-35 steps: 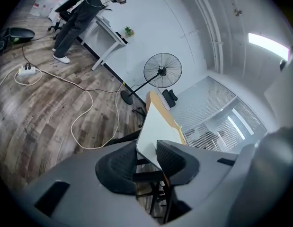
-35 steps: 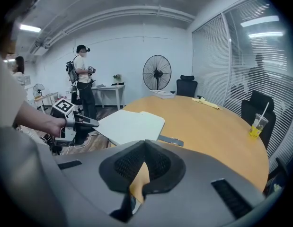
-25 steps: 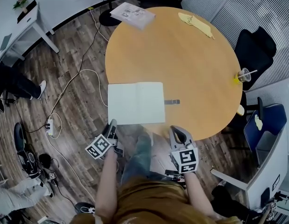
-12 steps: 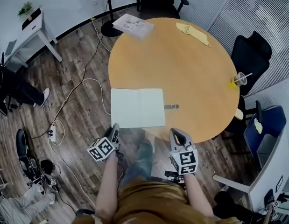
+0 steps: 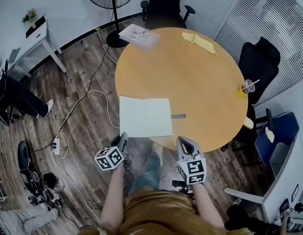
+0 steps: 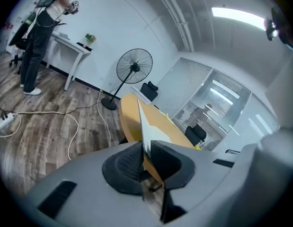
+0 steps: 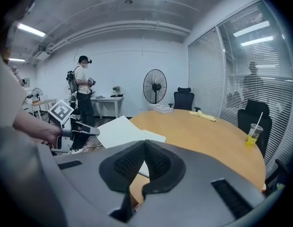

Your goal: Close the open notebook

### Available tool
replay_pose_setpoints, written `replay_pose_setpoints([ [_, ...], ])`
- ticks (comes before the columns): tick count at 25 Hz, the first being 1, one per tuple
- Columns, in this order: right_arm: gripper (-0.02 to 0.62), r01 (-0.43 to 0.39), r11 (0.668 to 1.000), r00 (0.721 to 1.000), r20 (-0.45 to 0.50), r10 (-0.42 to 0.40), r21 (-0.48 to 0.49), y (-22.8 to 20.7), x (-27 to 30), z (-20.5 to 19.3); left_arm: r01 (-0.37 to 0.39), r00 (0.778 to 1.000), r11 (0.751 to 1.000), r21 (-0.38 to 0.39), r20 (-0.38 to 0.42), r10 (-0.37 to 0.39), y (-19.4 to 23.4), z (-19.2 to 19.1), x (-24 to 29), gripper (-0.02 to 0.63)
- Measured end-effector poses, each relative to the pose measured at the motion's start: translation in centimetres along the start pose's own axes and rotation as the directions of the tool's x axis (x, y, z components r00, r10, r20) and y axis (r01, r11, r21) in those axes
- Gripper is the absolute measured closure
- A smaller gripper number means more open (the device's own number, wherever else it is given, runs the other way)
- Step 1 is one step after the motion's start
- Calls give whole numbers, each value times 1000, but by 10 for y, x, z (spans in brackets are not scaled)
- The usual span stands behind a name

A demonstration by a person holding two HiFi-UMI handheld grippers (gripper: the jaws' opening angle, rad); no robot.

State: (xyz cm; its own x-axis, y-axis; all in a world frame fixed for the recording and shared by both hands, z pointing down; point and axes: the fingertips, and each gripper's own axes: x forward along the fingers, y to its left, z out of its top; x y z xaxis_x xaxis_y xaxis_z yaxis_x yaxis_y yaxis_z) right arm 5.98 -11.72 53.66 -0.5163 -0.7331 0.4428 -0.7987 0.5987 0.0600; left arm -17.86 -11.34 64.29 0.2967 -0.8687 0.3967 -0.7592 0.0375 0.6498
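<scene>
Round table (image 5: 205, 77), near edge: notebook (image 5: 146, 116) lies open | left gripper (image 6: 145, 148) jaws, just closing, pinch its left page edge | right gripper (image 5: 184, 143) jaws together, empty | best: swing page rightward over the fold, pinch light.

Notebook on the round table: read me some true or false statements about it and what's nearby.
1. The left hand-held gripper grips the notebook by its left edge. True; its jaws have just been closing, with the page edge between them.
2. The notebook is closed. False: it lies open.
3. A cup with a straw stands near the right edge of the table. True.
4. The right hand-held gripper holds the yellow cloth. False: it is shut and empty; the cloth lies at the table's far side.
</scene>
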Motion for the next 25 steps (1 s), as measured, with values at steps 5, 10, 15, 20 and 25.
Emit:
replay_pose_setpoints([
  [5,583,7,1000,1000,17,-7,1,0,-6,6,12,1000,994,107,-15,-11,-15,4,-2,543],
  [10,583,19,1000,999,26,-19,14,-5,-10,6,17,1000,985,170,-4,-16,-31,6,0,551],
  [15,583,22,1000,998,53,-23,16,-5,-15,13,38,999,961,275,-26,-32,-55,7,1,551],
  [20,583,30,999,997,70,-31,19,-5,-23,17,64,998,933,353,-38,-54,-77,7,3,552],
  [25,583,57,998,995,76,-59,34,-16,-33,15,79,997,907,413,-56,-62,-95,4,8,552],
])
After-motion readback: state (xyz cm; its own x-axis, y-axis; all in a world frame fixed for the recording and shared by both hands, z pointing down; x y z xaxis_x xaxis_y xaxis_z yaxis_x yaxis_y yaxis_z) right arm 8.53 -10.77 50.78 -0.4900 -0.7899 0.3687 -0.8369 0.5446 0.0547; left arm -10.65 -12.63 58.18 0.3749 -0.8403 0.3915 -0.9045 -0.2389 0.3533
